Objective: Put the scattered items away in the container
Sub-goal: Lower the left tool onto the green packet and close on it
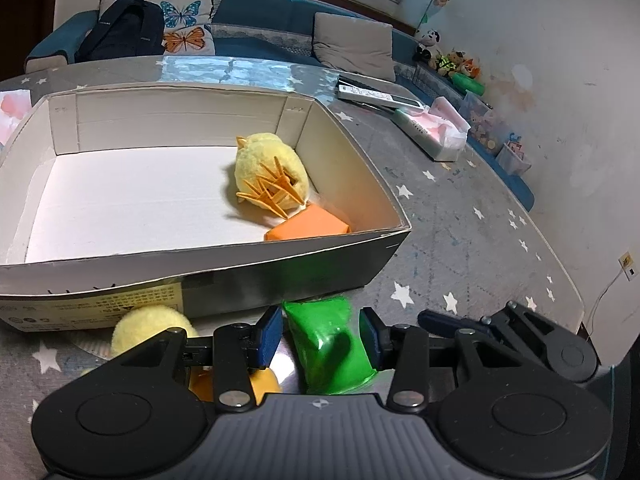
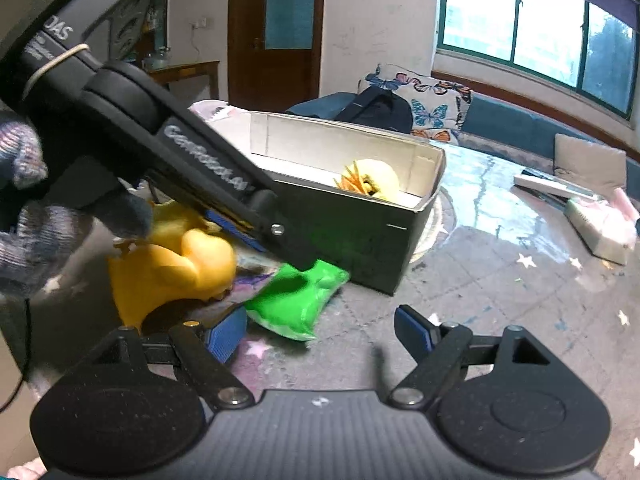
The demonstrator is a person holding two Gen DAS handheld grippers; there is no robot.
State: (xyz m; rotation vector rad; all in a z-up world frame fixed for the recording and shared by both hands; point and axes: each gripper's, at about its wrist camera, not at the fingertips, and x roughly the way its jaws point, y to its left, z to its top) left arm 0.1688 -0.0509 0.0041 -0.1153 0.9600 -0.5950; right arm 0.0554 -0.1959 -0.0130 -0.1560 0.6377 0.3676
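A green packet lies on the table against the near wall of an open cardboard box. My left gripper has its blue pads on either side of the packet, closed against it. In the box lie a yellow plush chick and an orange block. Another yellow plush toy sits just left of my left gripper, outside the box. In the right wrist view my right gripper is open and empty, just short of the green packet and beside the yellow toy. The left gripper reaches down onto the packet.
The table has a grey star-patterned cover. A tissue pack and a remote lie at the far right of the table. A sofa with cushions stands behind. A gloved hand holds the left gripper.
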